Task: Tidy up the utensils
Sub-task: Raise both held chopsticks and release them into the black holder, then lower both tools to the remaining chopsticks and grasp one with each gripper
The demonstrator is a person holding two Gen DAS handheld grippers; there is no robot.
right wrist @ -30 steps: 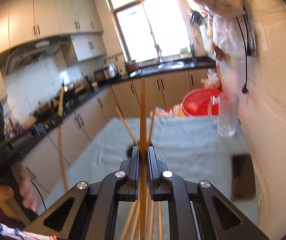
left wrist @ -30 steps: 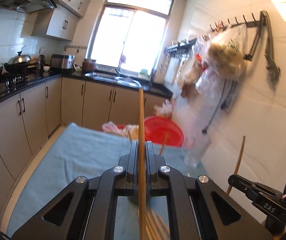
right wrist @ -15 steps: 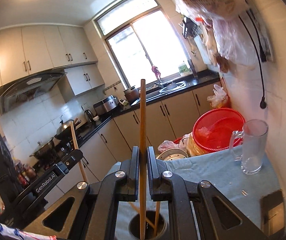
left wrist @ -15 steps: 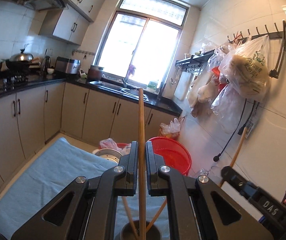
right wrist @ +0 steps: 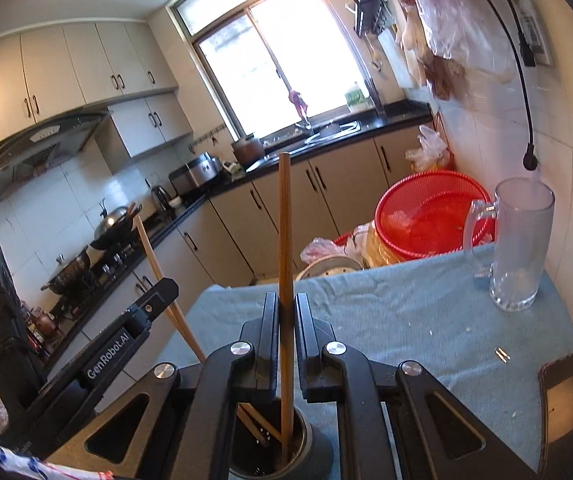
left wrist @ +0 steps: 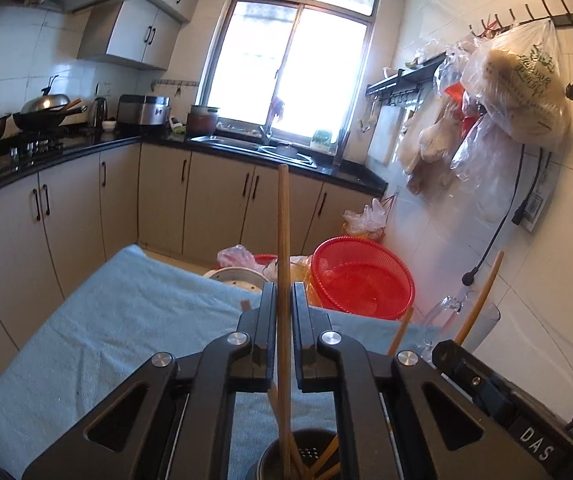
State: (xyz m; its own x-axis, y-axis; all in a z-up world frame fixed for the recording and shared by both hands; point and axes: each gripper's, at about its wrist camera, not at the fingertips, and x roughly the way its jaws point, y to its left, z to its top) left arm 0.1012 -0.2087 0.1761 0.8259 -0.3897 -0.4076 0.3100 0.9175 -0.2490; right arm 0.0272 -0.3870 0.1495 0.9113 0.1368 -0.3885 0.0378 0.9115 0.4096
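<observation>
Chopstick (left wrist: 283, 240) upright between clamped left gripper (left wrist: 283, 300) jaws, tip seemingly in holder (left wrist: 298, 456).

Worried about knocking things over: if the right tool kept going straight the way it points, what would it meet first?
Probably the blue cloth on the table ahead of the right tool, well left of the glass mug. Depth is uncertain; its chopstick already stands in the holder.
</observation>
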